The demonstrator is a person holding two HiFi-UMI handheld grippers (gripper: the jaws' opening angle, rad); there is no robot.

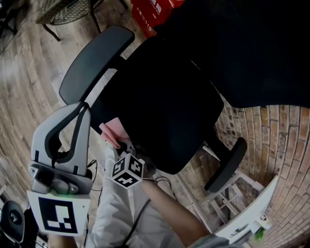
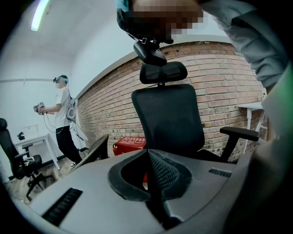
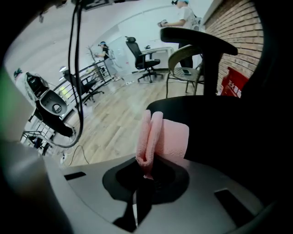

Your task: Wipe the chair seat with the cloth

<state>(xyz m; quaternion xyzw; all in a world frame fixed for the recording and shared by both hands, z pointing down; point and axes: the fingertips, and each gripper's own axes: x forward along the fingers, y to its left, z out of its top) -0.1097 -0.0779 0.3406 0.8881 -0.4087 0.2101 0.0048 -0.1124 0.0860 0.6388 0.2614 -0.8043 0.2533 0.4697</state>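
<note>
The black office chair has its seat [image 1: 164, 106] in the middle of the head view, between the left armrest [image 1: 94, 60] and the right armrest [image 1: 227, 164]. A folded pink cloth [image 1: 114, 131] lies against the seat's near-left edge. My right gripper [image 1: 120, 145], with its marker cube, is shut on it. In the right gripper view the pink cloth [image 3: 160, 139] stands up between the jaws of the right gripper [image 3: 149, 167], with the seat [image 3: 229, 132] just beyond. My left gripper [image 1: 80, 107] is off the seat's left side, shut and empty. The left gripper [image 2: 153, 157] faces the chair back [image 2: 169, 119].
A red box [image 1: 152, 12] sits on the wooden floor behind the chair. A mesh chair [image 1: 63, 9] stands at the top left. A white desk frame [image 1: 247, 213] is by the brick wall at the lower right. A person with a headset [image 2: 62, 114] stands far off.
</note>
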